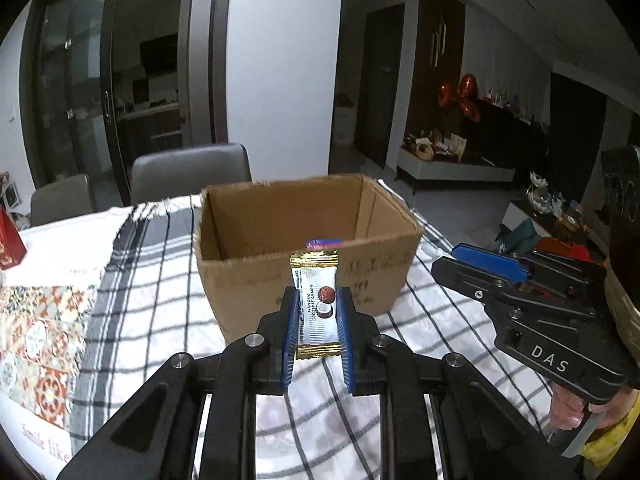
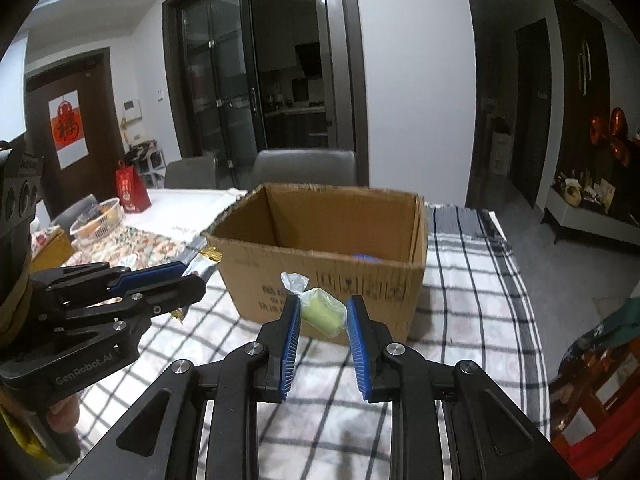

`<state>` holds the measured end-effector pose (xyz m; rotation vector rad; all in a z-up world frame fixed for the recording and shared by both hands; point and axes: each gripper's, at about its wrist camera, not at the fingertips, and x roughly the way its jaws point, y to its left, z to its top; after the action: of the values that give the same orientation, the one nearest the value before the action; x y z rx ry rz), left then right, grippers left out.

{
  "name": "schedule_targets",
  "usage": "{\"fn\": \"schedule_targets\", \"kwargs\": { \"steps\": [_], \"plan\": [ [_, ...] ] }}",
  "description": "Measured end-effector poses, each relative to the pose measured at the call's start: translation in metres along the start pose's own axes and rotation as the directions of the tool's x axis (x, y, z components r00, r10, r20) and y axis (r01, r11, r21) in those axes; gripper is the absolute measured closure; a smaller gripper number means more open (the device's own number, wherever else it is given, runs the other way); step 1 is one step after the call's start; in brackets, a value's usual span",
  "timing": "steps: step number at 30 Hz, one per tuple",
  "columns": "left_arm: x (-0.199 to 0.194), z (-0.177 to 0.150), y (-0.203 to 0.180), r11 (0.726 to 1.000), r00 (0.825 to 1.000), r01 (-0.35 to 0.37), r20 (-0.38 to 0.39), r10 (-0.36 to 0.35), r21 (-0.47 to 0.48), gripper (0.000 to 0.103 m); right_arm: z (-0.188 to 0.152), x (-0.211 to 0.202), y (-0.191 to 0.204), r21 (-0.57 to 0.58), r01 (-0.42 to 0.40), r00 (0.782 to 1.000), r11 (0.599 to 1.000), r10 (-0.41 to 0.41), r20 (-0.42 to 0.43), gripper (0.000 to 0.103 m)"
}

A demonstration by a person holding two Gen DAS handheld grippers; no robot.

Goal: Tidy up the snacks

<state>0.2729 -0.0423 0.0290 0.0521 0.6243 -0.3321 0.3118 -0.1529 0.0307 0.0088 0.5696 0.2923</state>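
Snacks are in both grippers, in front of the open cardboard box [image 1: 304, 280] on the checked cloth [image 1: 152, 280]. The left gripper [image 1: 318, 320] is clamped tight on a flat white candy packet [image 1: 316, 304] with gold ends, standing upright between its blue pads [image 1: 290, 332]. The right gripper [image 2: 324, 320] pinches a green sweet [image 2: 322, 314] in clear wrap, its jaws narrowly apart around it. A blue wrapper [image 1: 323, 243] lies inside the box. Two grey chairs [image 1: 192, 172] stand behind the table.
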Motion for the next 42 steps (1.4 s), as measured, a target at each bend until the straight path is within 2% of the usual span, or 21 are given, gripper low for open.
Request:
{"fn": "schedule_targets", "kwargs": {
  "steps": [6,14,23,29,31,32,33,34,35,39,42],
  "plan": [
    [-0.001,0.021,0.009,1.0,0.999,-0.015,0.029,0.015,0.01,0.084,0.024,0.002,0.002,-0.003,0.008,0.999,1.0,-0.008,0.034,0.078],
    [0.018,0.045,0.022,0.999,0.999,-0.033,0.024,0.032,0.021,0.084,0.05,0.022,-0.005,0.003,0.025,0.999,1.0,-0.025,0.03,0.078],
    [0.048,0.059,0.028,0.998,0.999,-0.047,0.004,0.047,0.03,0.084,0.06,0.048,-0.014,0.0,0.033,0.999,0.999,-0.033,0.012,0.078],
    [0.075,0.067,0.037,0.999,0.999,-0.038,-0.026,0.037,-0.006,0.083,0.065,0.069,-0.021,0.002,0.054,0.998,0.999,-0.054,-0.008,0.078],
    [0.085,0.07,0.039,0.999,0.998,-0.045,-0.033,0.045,-0.018,0.078,0.066,0.077,-0.024,0.008,0.065,0.998,0.998,-0.065,-0.017,0.077],
    [0.088,0.072,0.039,0.998,0.998,-0.054,-0.037,0.054,-0.017,0.063,0.067,0.08,-0.026,0.015,0.072,0.997,0.997,-0.072,-0.022,0.076],
    [0.09,0.072,0.04,0.998,0.997,-0.065,-0.033,0.065,-0.017,0.058,0.067,0.083,-0.028,0.023,0.083,0.996,0.996,-0.082,-0.033,0.073],
    [0.09,0.072,0.04,0.997,0.997,-0.073,-0.027,0.072,-0.015,0.058,0.066,0.085,-0.031,0.033,0.094,0.995,0.995,-0.092,-0.042,0.064],
    [0.09,0.072,0.039,0.997,0.996,-0.082,-0.022,0.082,-0.012,0.057,0.065,0.086,-0.033,0.042,0.101,0.994,0.994,-0.1,-0.044,0.061],
    [0.082,0.066,0.039,0.995,0.995,-0.104,-0.005,0.104,-0.009,0.055,0.057,0.082,-0.038,0.044,0.115,0.992,0.992,-0.113,-0.053,0.061],
    [0.071,0.06,0.034,0.991,0.991,-0.132,0.009,0.132,0.002,0.047,0.05,0.072,-0.038,0.057,0.118,0.992,0.991,-0.115,-0.054,0.057]
  ]
}}
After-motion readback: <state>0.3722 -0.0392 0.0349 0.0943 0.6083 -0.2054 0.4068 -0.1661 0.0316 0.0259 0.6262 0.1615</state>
